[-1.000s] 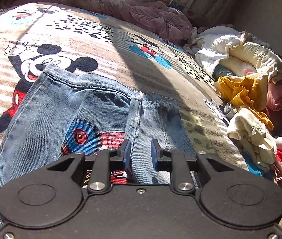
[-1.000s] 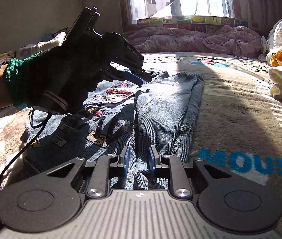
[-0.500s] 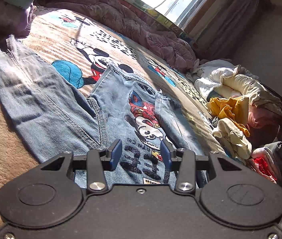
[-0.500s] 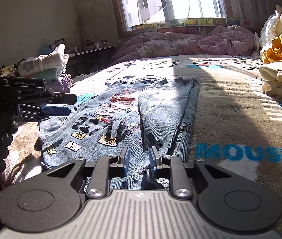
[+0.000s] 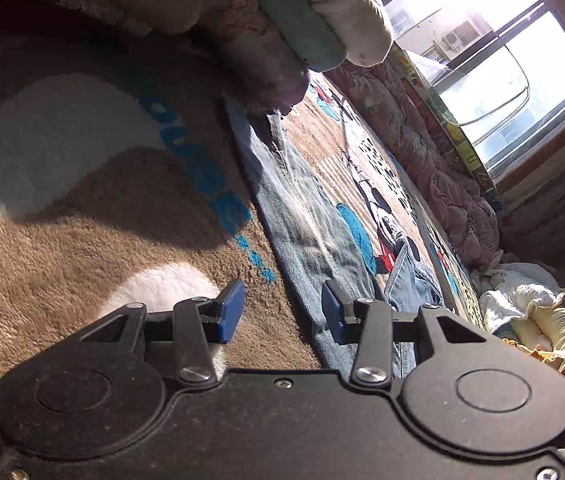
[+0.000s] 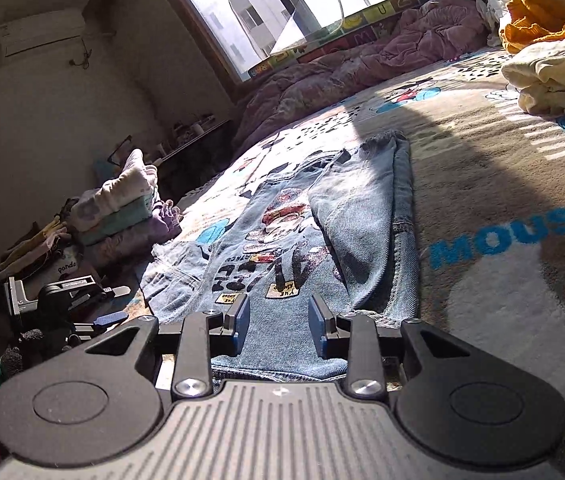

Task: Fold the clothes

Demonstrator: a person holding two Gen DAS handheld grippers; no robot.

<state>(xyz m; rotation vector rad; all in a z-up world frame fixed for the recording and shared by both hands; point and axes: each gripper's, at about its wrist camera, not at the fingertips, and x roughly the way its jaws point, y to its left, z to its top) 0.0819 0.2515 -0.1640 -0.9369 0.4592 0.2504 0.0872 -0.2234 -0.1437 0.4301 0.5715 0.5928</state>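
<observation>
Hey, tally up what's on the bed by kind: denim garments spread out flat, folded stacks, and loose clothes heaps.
Denim jacket: 1
Folded stack: 1
Loose heap: 1
Total: 3

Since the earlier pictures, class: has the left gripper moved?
Yes. The left gripper has swung away from the denim jacket to its left edge, near the folded stack.

Strong sunlight pours through the window (image 6: 282,4), blown out to white glare. Hard-edged shadows cross the blanket (image 6: 482,160). Room corners stay dim. Fisheye distortion bends both views' edges; focus is sharp.
</observation>
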